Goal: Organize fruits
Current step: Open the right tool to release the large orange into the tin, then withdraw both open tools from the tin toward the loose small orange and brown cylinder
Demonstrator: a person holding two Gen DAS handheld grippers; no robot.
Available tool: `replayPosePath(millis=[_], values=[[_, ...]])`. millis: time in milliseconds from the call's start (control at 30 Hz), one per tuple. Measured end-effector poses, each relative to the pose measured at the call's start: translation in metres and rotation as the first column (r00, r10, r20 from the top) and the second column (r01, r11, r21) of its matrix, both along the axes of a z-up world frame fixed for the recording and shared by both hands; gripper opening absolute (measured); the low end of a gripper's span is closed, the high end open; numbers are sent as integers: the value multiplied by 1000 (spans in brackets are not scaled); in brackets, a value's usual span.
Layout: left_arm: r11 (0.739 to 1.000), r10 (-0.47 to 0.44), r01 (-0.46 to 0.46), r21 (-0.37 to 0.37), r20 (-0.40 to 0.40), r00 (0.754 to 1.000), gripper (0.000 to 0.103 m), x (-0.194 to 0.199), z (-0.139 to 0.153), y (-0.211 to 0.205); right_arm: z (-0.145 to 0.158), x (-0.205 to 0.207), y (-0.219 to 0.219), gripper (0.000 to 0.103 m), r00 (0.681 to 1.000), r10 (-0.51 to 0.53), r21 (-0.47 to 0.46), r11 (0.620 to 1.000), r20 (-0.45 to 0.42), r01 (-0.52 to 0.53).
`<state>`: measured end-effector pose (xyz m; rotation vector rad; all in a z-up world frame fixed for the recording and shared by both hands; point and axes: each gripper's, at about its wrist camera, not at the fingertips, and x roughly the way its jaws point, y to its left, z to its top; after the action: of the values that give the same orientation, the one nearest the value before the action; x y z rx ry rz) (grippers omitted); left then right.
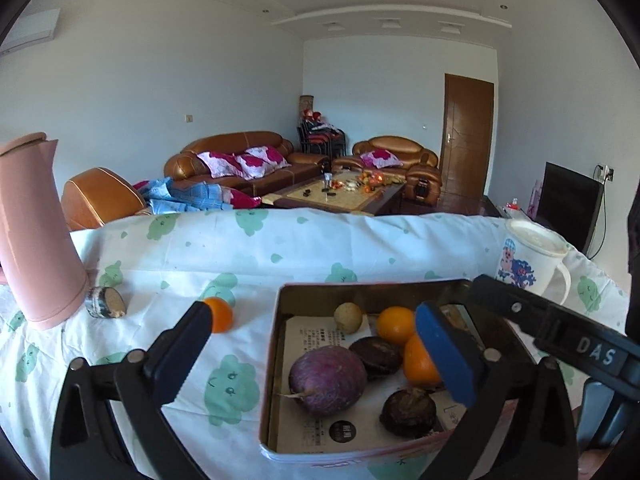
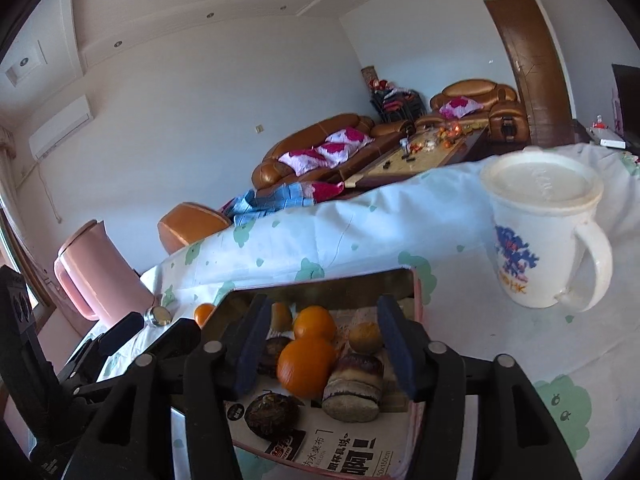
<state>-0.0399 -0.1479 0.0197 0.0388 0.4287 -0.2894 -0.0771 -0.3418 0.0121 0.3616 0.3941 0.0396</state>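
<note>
Two fisheye views, one from each handheld tool, look forward along the tool's fingers, low and close over a cloth-covered desk (image 1: 280, 248). The left wrist view sits level, facing a living room, with the metal tin (image 1: 276, 344) of fruit near, lower right. The right wrist view is tilted, hovering directly above the same tin (image 2: 416, 284). Both share the tin, the white lidded mug (image 1: 532, 260) (image 2: 544, 240), the pink jug (image 1: 36, 232) (image 2: 100, 276) and the distant brown sofa (image 1: 240, 156) (image 2: 320, 140).
</note>
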Motion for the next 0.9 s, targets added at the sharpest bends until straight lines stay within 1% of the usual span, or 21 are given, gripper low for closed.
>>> replayPosePath(millis=[67,100,133,200,300,400,500,633,800,900], values=[[999,31,-31,11,27,999,103,0,2,3,10,-13,3,82,996,-62,-57,996,69,66],[999,48,-49,15,35,998,103,1,3,5,14,-19,5,85,990,-102,-92,990,96,111],[998,63,-64,15,38,997,103,2,3,8,17,-24,8,86,982,-145,-124,979,118,159],[996,84,-85,6,31,996,103,6,3,12,21,-31,11,94,964,-212,-169,956,161,239],[993,114,-115,5,27,993,103,11,1,17,23,-38,12,96,941,-264,-185,935,210,304],[990,141,-142,13,42,989,103,12,0,20,22,-41,12,96,927,-285,-187,924,245,334],[986,162,-163,26,59,985,103,13,-2,21,20,-41,13,96,930,-264,-192,929,256,316],[984,169,-172,35,74,983,103,11,-3,21,21,-46,17,96,916,-274,-210,916,294,341],[985,170,-172,8,96,981,103,5,-1,25,21,-47,20,96,909,-305,-199,909,285,367],[984,177,-177,-5,89,980,103,4,-1,29,21,-50,23,96,902,-328,-201,899,281,389]])
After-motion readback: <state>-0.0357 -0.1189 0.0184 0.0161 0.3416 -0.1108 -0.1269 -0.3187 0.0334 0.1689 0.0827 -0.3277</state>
